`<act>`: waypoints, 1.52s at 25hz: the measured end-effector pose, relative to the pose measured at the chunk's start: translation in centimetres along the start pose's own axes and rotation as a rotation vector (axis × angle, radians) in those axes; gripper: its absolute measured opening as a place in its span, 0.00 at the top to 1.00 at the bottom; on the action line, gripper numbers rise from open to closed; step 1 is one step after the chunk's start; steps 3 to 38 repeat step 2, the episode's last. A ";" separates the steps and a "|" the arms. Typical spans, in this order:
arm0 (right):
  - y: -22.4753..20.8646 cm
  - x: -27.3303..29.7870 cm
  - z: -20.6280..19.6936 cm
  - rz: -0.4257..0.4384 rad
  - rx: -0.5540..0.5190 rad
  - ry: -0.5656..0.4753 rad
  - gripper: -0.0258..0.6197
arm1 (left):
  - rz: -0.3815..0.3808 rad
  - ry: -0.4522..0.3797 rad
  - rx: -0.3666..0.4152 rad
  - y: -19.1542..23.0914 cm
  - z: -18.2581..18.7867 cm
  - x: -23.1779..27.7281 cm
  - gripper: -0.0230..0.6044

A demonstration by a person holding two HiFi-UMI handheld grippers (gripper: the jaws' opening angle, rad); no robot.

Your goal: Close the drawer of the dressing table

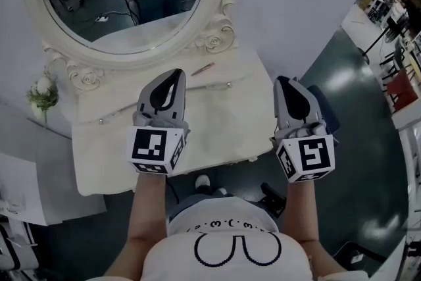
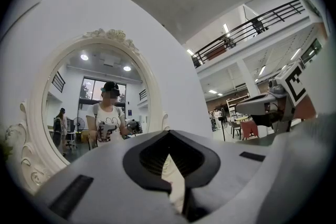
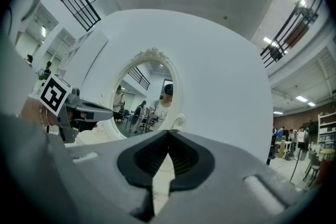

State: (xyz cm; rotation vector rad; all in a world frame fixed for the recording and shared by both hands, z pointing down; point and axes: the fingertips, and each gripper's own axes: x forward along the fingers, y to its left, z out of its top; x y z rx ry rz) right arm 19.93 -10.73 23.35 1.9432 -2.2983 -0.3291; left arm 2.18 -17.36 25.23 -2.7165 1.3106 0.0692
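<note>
The white dressing table (image 1: 217, 135) stands below me, with an oval mirror (image 1: 125, 43) in a carved frame at its back. A low tier under the mirror shows two small knobs (image 1: 229, 85). I cannot make out whether any drawer stands out. My left gripper (image 1: 176, 73) hovers over the tabletop's middle, shut and empty. My right gripper (image 1: 283, 79) hangs off the table's right edge, shut with nothing in it. In the left gripper view the left gripper (image 2: 169, 132) points at the mirror (image 2: 89, 113). In the right gripper view the right gripper (image 3: 168, 134) faces the white wall.
A thin pinkish stick (image 1: 202, 68) lies on the tier under the mirror. A small flower bunch (image 1: 43, 97) stands at the table's left. White panels (image 1: 39, 194) lean at the lower left. Dark floor (image 1: 355, 141) stretches to the right, with chairs far off.
</note>
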 end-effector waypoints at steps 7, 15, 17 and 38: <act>0.1 -0.1 0.1 0.004 -0.007 -0.004 0.96 | -0.001 0.001 0.002 -0.1 0.0 -0.1 0.97; 0.1 -0.1 0.1 0.004 -0.007 -0.004 0.96 | -0.001 0.001 0.002 -0.1 0.0 -0.1 0.97; 0.1 -0.1 0.1 0.004 -0.007 -0.004 0.96 | -0.001 0.001 0.002 -0.1 0.0 -0.1 0.97; 0.1 -0.1 0.1 0.004 -0.007 -0.004 0.96 | -0.001 0.001 0.002 -0.1 0.0 -0.1 0.97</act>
